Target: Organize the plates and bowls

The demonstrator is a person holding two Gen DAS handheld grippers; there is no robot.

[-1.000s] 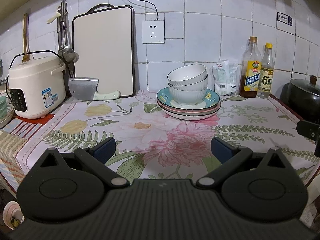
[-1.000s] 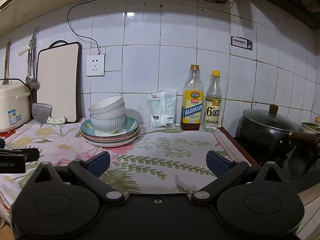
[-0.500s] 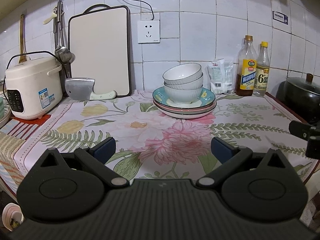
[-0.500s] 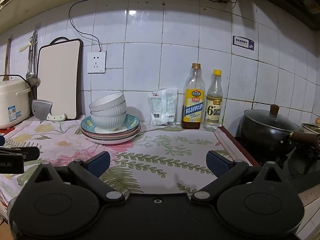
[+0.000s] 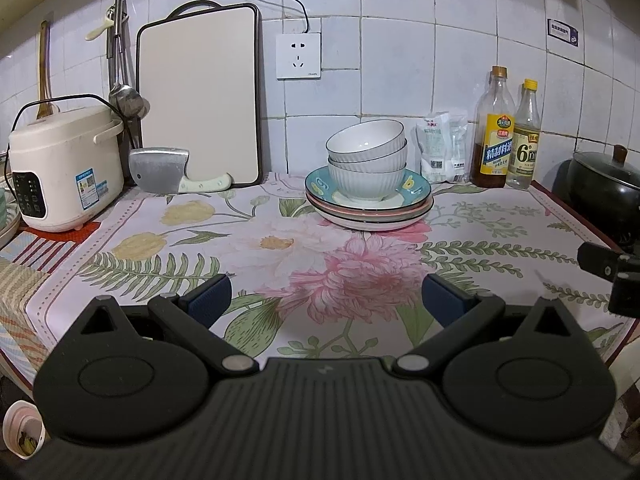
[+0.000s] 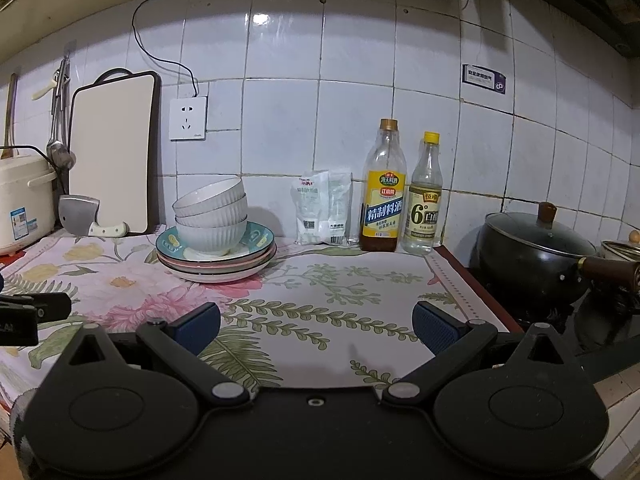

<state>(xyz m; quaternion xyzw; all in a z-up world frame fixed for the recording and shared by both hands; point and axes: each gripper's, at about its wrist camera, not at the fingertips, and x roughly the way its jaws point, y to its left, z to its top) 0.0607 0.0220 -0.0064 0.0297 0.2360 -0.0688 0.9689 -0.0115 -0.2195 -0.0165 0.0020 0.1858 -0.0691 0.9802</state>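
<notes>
Three white ribbed bowls are nested on a stack of plates, the top one teal, at the back of the flowered counter. The same bowls and plates show at the left in the right wrist view. My left gripper is open and empty, well in front of the stack. My right gripper is open and empty, in front and to the right of the stack. Each gripper's tip shows at the edge of the other's view.
A rice cooker, a cleaver and a cutting board stand at the back left. A salt bag and two bottles stand right of the plates. A black pot sits on the stove at the right.
Both grippers have drifted slightly; the left view has shifted a little so the stack sits nearer its centre. Both stay open and empty. The dishes have not moved.
</notes>
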